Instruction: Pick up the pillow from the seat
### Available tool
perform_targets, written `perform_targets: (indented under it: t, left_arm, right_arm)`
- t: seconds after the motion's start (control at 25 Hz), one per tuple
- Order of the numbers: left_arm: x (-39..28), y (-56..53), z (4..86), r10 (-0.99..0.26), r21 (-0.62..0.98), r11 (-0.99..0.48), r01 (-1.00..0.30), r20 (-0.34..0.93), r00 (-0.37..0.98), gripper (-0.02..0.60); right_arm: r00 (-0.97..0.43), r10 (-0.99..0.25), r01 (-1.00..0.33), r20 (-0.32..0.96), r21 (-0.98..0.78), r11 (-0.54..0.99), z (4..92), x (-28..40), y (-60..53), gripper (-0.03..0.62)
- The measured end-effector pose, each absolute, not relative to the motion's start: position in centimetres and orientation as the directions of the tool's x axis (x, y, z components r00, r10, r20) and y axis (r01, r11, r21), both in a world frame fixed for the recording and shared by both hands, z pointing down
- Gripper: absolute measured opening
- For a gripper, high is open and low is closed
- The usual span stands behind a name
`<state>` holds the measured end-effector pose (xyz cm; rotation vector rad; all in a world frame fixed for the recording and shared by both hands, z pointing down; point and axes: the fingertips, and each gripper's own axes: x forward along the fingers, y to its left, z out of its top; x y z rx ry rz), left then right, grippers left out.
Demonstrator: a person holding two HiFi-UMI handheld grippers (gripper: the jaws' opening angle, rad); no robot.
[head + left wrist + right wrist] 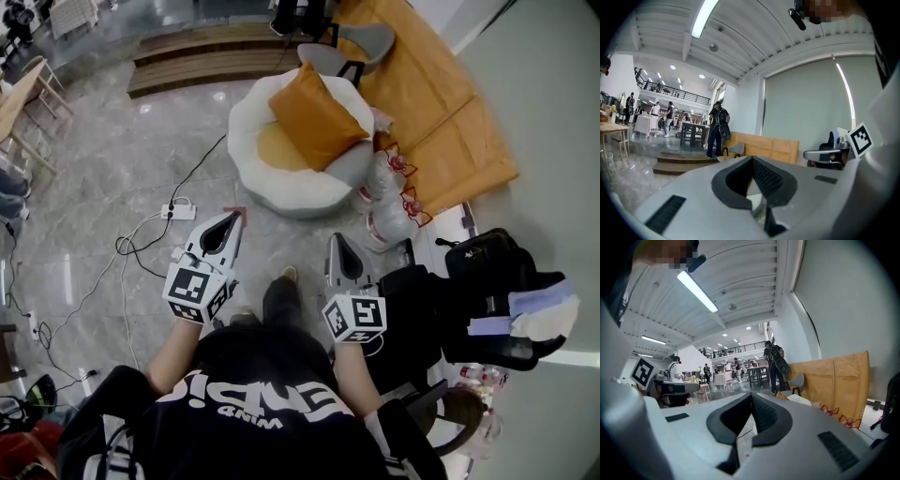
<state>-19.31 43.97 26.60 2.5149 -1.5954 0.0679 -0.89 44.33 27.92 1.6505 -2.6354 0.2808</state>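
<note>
judging by how things lie, nothing of the task is done yet: the square orange fabric pillow point(317, 114) is seen leaning on the round white padded seat point(246, 164), well ahead of both tools and untouched. the approach, the grasp and the lift are all left. the left gripper point(232, 221) is held with its jaws pressed together and nothing between them; the right gripper point(338, 240) is likewise closed and empty. both are carried side by side before the person, pointed nearly level toward the seat, with the pillow ahead and somewhat right of the left one. the jaws must be opened before any hold can be taken.
</note>
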Motion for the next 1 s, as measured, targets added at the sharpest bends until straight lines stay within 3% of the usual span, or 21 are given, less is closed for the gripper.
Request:
perform_targets:
  t: [1.0]
  left_arm:
    - [-14.4,26.2,25.2,-0.896,0.127,-0.413,-0.902,0.121,0.428,0.008]
  right_arm:
    - [-0.507,-0.855,-0.86,0.113,-0.124,0.494,26.7,2.2,26.9,0.021]
